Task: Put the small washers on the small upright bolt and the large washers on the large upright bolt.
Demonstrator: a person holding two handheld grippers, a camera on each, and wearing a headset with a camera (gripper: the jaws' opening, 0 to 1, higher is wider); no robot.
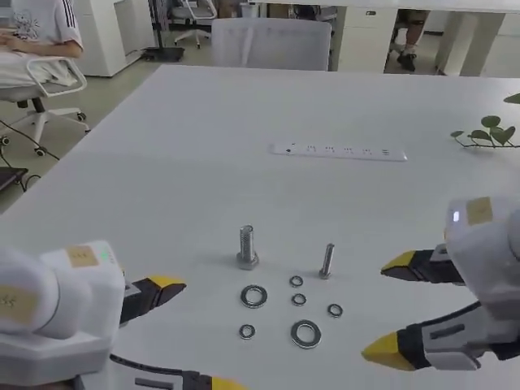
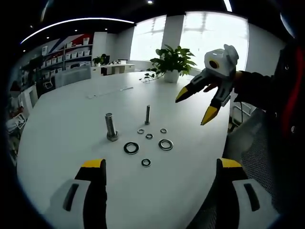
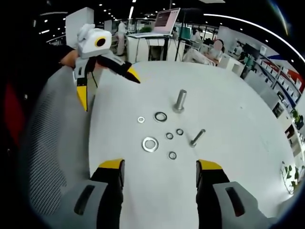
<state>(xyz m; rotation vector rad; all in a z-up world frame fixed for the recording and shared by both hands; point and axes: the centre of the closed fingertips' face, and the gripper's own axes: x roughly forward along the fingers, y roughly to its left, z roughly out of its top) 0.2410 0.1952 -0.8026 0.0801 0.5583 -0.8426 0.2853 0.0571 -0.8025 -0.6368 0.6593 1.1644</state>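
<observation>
A large bolt (image 1: 247,246) (image 2: 110,127) (image 3: 179,100) and a thinner small bolt (image 1: 327,262) (image 2: 147,115) (image 3: 197,138) stand upright on the white table (image 1: 203,162). In front of them lie two large washers (image 1: 254,296) (image 1: 305,333) (image 2: 131,148) (image 3: 150,144) and several small washers (image 1: 299,300) (image 2: 149,136) (image 3: 169,136), all flat on the table. My left gripper (image 1: 195,335) (image 2: 161,164) (image 3: 109,91) hovers open to their left, holding nothing. On their right my right gripper (image 1: 388,306) (image 3: 161,165) (image 2: 194,108) is open too, its jaws apart and bare.
A white power strip (image 1: 339,151) lies further back on the table. A green plant sprig (image 1: 487,134) sits at the right edge. A grey chair (image 1: 270,42) stands at the far side, and a person (image 1: 32,41) sits on an office chair beyond the left edge.
</observation>
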